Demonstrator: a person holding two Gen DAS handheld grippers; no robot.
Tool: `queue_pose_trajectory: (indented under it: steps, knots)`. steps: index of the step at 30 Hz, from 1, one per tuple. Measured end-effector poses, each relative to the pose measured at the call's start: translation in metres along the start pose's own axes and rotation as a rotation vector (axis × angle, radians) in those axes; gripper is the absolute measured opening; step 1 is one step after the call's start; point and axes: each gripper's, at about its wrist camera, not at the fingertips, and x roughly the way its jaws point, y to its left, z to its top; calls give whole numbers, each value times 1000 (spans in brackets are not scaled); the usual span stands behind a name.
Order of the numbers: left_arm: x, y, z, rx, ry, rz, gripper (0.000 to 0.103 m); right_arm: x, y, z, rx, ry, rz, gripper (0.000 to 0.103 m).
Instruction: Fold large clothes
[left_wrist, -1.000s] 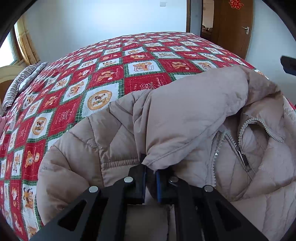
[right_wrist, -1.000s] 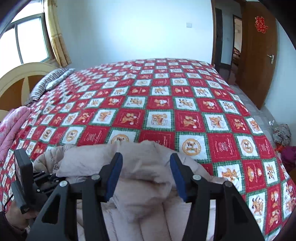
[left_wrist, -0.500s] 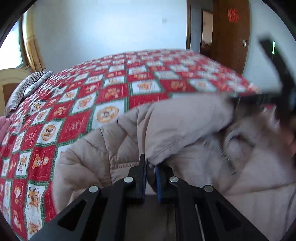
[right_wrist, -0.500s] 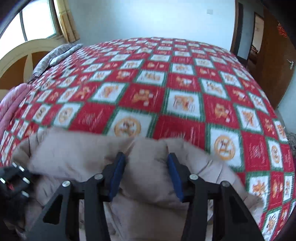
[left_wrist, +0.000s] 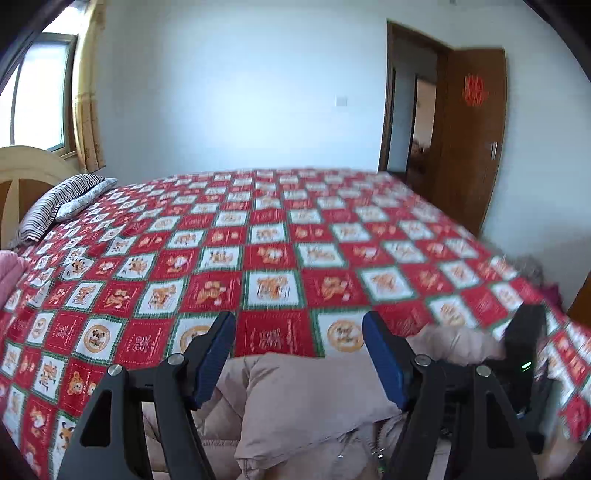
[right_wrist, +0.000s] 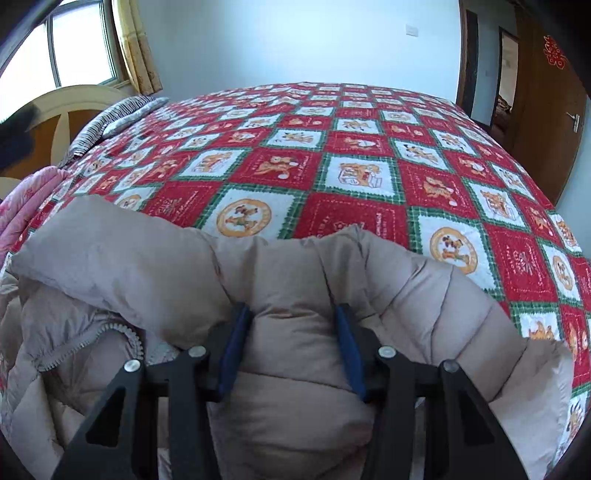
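A beige quilted puffer jacket lies bunched at the near edge of a bed with a red, white and green patterned cover. My right gripper straddles a puffy fold of the jacket, its blue pads pressing the fold on both sides. My left gripper is wide open and empty, raised just above the jacket. The other gripper's black body shows at the right of the left wrist view. The jacket's zipper shows at lower left.
A striped pillow and a cream headboard are at the bed's far left. A pink quilted item lies at the left edge. A brown door stands open at the right.
My left gripper has let go of the jacket fold, opened wide and tilted up. My right gripper has moved down onto the jacket and narrowed around a fold.
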Motion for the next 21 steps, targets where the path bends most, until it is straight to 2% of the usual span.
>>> queue_pose_trajectory:
  steps: [3,5,8,11,13,18,21]
  knots:
    - [45,-6,-30,64,143,107,72,-12,-4,0,25,-42,23,51]
    - [60,2,-49,20,194,90,72,-27,-7,2,54,-112,33,51]
    - [65,11,-59,-23,199,52,72,-38,-9,10,69,-177,19,51]
    - [71,10,-65,-27,217,49,74,-14,-5,13,41,-84,0,51]
    - [74,10,-68,-31,214,50,81,0,-5,7,35,-31,1,52]
    - [85,14,-70,-62,236,41,88,13,-10,1,58,27,16,53]
    - [89,13,-72,-56,254,52,90,16,-6,0,40,37,-3,54]
